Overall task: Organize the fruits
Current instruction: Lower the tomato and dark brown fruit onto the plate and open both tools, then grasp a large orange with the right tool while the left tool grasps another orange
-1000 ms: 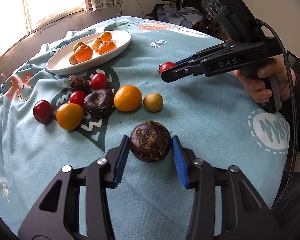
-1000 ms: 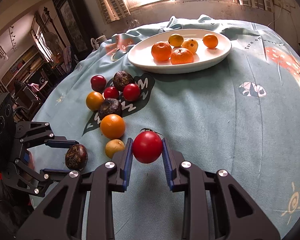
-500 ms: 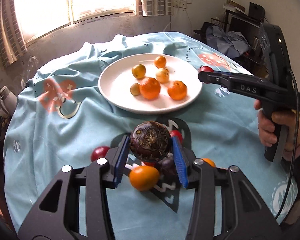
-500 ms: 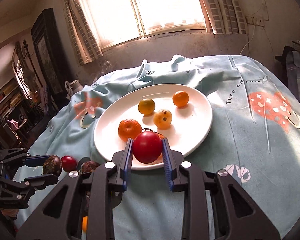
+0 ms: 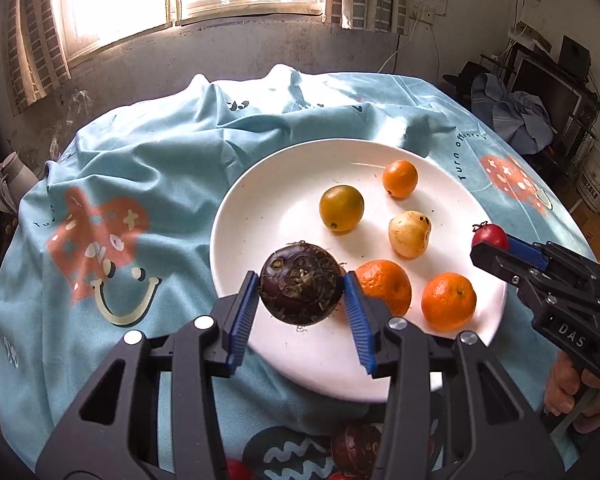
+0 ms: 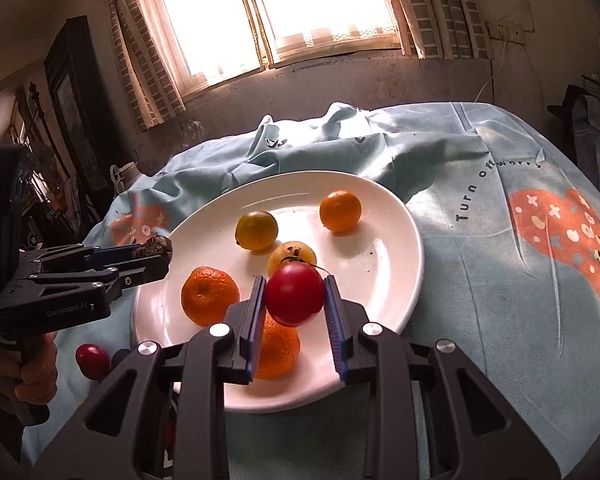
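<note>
Over the near side of the white plate point(image 5: 260, 216), the left tongs point(image 5: 300, 300) clamp a firm, rough dark fruit point(image 5: 301, 283) across its middle, while the right tongs point(image 6: 295, 308) clamp a smooth, slippery, easily bruised red fruit point(image 6: 295, 294) likewise.

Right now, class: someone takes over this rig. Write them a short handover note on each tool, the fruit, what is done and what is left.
Left tool: shut on the dark rough fruit, over the near edge of the white plate.
Right tool: shut on the red fruit, above the plate.
Done: five orange and yellow fruits lie on the plate.
Left: release both fruits onto the plate, then fetch the fruits on the cloth.
</note>
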`<state>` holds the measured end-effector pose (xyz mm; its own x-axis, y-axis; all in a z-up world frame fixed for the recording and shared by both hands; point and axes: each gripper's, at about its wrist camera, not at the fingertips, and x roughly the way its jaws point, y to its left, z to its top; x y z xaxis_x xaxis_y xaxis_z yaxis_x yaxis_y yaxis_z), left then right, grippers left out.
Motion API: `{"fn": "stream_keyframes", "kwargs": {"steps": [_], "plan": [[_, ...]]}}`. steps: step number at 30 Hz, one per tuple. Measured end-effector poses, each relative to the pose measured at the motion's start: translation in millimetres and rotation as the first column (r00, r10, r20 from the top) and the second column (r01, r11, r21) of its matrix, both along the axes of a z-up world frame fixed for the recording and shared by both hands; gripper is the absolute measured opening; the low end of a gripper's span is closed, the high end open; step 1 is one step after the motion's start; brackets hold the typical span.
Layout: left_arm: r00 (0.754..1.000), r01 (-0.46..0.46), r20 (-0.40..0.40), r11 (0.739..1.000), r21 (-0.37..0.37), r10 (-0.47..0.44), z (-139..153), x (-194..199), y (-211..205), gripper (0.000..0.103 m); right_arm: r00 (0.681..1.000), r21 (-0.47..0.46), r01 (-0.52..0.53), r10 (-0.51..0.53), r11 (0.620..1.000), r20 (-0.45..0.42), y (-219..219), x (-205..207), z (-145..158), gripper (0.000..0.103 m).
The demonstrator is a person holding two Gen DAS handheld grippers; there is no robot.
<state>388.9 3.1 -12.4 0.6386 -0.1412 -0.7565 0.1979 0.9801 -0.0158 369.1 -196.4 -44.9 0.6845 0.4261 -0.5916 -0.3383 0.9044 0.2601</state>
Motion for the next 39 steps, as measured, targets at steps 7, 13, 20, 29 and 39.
{"fn": "stream_keyframes", "kwargs": {"steps": [7, 13, 20, 29, 39], "plan": [[0.997, -0.057, 0.052, 0.998, 0.013, 0.056, 8.6, -13.6, 4.7, 0.085, 1.0, -0.046, 0.004, -0.004, 0.999, -0.008, 3.8, -0.5, 0.2, 0.051], [0.993, -0.069, 0.096, 0.998, 0.012, 0.068, 25.4, -63.1, 15.4, 0.094, 1.0, -0.032, -0.007, 0.008, 0.999, 0.028, 3.8, -23.0, 15.7, 0.054], [0.978, -0.116, 0.173, 0.993, -0.033, 0.12, 25.5, -134.3, 40.1, 0.1, 0.999, -0.012, -0.044, 0.044, 0.999, 0.014, 4.9, -69.6, 19.5, 0.055], [0.97, -0.176, 0.162, 0.984, -0.03, 0.179, 4.0, -168.9, 60.0, 0.1, 0.964, -0.1, -0.264, 0.266, 0.959, 0.001, 35.7, -133.7, 10.0, 0.055], [0.969, -0.223, 0.092, 0.971, -0.081, 0.23, -4.2, -164.4, 73.1, 0.1, 0.917, -0.203, -0.398, 0.385, 0.894, -0.105, 70.0, -151.4, -12.3, 0.055]]}}
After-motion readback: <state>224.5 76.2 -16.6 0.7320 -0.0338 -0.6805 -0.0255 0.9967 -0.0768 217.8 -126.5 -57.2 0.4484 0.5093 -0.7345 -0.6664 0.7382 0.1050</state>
